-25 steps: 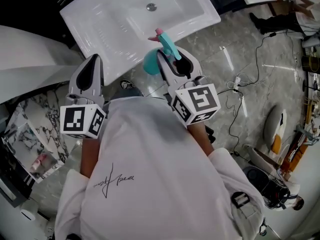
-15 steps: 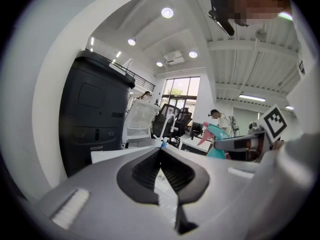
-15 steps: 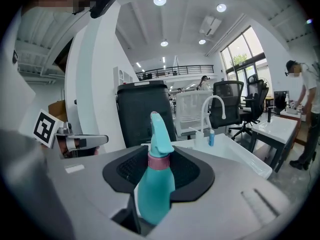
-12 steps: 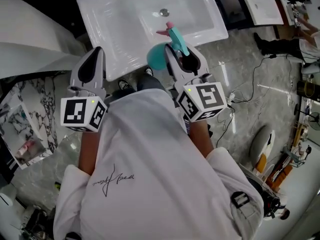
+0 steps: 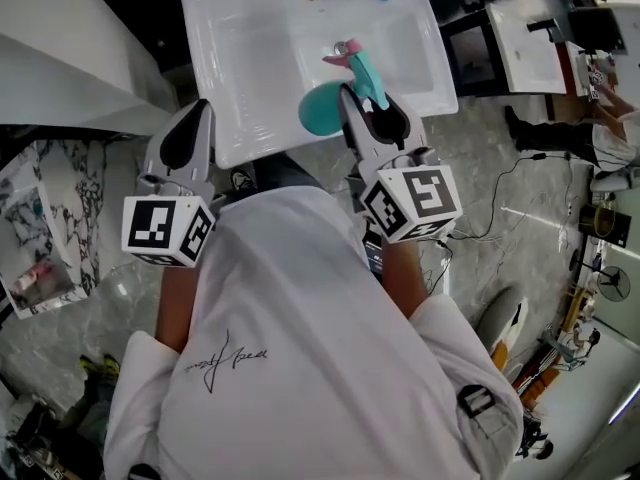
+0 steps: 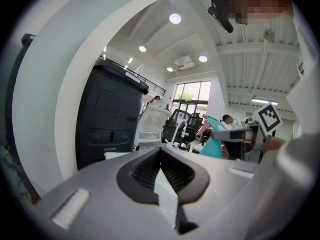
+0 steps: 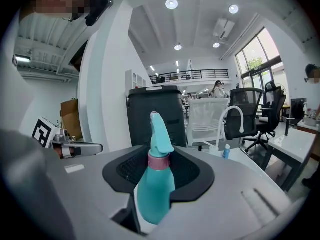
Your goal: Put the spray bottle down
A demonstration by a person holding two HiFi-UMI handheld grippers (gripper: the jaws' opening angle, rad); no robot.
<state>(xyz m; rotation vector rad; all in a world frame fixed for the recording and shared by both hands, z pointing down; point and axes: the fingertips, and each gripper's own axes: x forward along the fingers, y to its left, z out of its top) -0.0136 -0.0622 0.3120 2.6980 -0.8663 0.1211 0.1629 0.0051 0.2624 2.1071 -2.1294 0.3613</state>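
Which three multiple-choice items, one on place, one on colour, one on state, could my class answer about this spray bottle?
1. The teal plastic spray bottle is: A held in the air at the white rectangular washbasin; B in a red bucket; C on a wooden shelf.
2. Its neck ring is: A yellow; B pink; C black.
3. The right gripper is: A open, empty; B out of view; C shut on the bottle.
Key: A, the head view shows it aloft at the basin's near rim; B, the ring shows pink; C, it clamps the bottle's sides.
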